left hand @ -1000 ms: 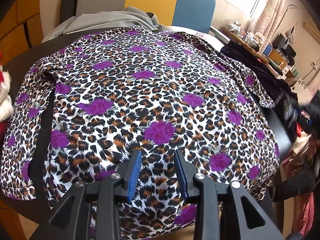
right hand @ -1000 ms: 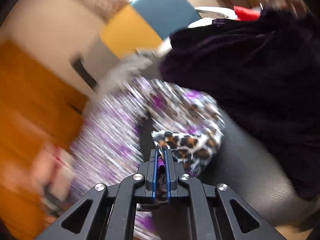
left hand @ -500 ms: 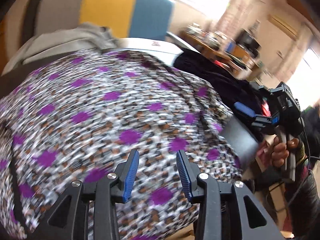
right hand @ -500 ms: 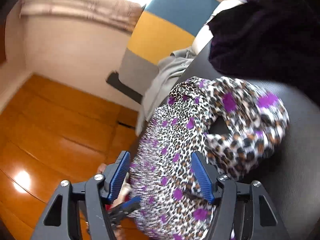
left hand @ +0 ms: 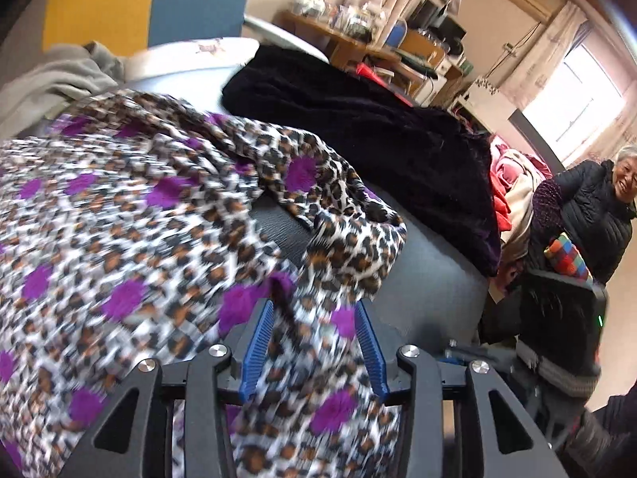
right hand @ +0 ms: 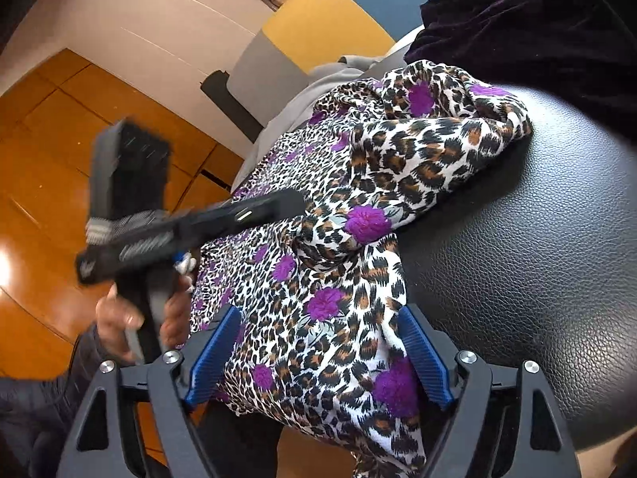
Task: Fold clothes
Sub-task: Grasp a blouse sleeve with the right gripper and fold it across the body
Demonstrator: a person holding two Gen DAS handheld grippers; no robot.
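A leopard-print garment with purple flowers [left hand: 119, 239] lies spread on the black table [right hand: 537, 239], its sleeve [right hand: 438, 139] bunched in a loose fold near the right side. My left gripper [left hand: 314, 318] hovers over the garment's right edge, its jaws opening, with blurred fabric showing between the blue pads [left hand: 258, 342] but not pinched. My right gripper [right hand: 318, 342] stands wide over the garment's near hem, jaws still opening, cloth lying loose between its pads [right hand: 426, 358]. In the right wrist view the left gripper [right hand: 294, 201] reaches in from the left, held by a hand [right hand: 131, 318].
A black velvet garment [left hand: 378, 139] is heaped at the table's far right. A grey garment [right hand: 318, 83] lies by a grey, yellow and blue chair back [right hand: 318, 20]. A person in a dark jacket [left hand: 589, 215] sits to the right, near a cluttered desk [left hand: 358, 40].
My right gripper let go of the sleeve end it was pinching and opened wide. My left gripper swung right across the garment to its right edge and opened a little more.
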